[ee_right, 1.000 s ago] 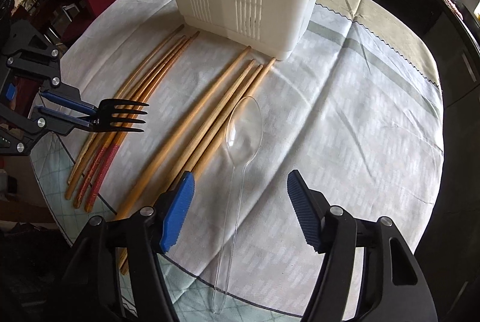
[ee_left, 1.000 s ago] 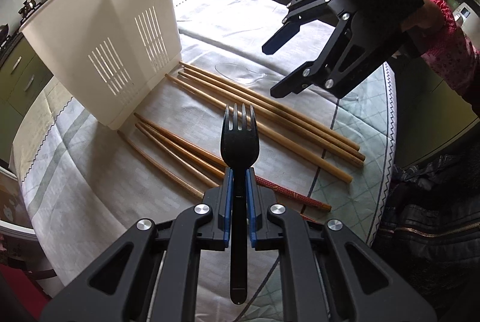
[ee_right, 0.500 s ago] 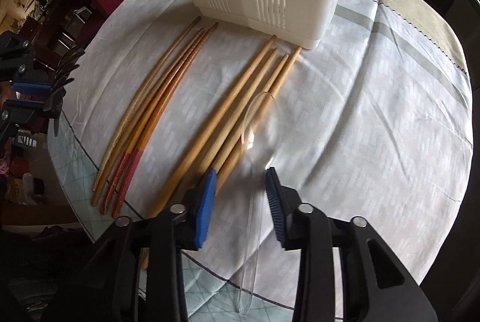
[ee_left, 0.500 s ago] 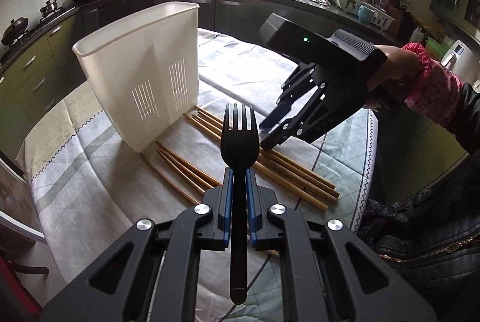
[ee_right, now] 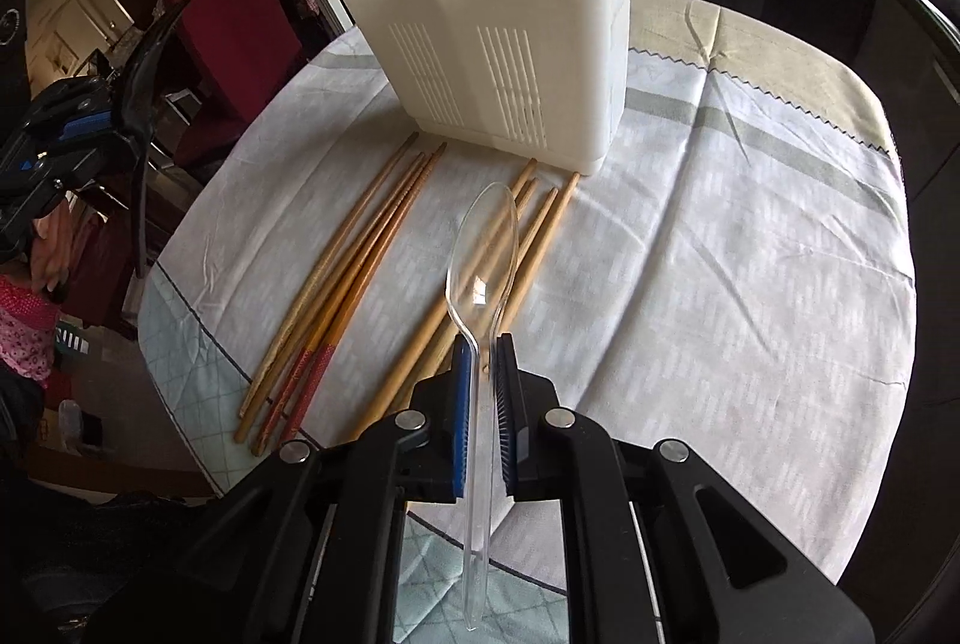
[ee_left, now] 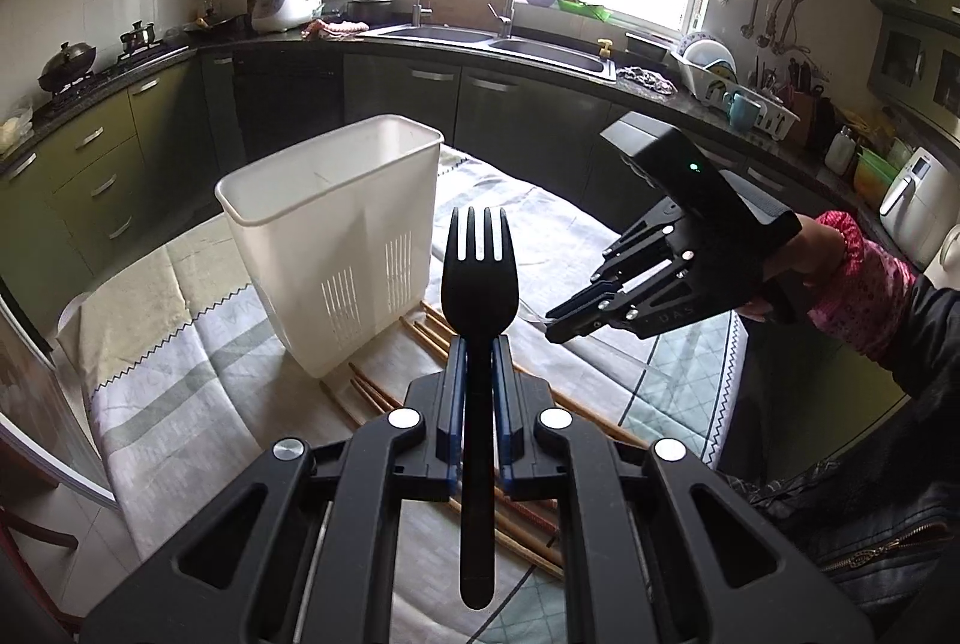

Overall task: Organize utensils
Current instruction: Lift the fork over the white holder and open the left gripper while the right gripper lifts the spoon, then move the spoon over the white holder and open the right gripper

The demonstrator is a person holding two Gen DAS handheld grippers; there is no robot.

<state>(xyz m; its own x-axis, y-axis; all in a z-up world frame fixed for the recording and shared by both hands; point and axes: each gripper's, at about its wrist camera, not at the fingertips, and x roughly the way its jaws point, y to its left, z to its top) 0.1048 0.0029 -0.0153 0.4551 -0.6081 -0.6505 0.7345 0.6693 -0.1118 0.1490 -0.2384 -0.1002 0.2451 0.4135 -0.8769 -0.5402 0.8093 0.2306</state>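
Both grippers loaded, held above the table.
Left wrist: left gripper [ee_left: 479, 386] clamped on black fork [ee_left: 478, 278], tines up, near white caddy [ee_left: 336, 248]. Right wrist: right gripper [ee_right: 481, 392] closed on clear spoon [ee_right: 483, 260], over 8 chopsticks [ee_right: 360, 272] on tablecloth [ee_right: 720, 284].

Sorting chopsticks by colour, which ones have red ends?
Two chopsticks in the left bunch, away from the spoon, have red ends; the rest are plain wood.

Black gripper [ee_left: 479, 392] frames, blue pads, silver screws, pink floral sleeve [ee_left: 864, 278]
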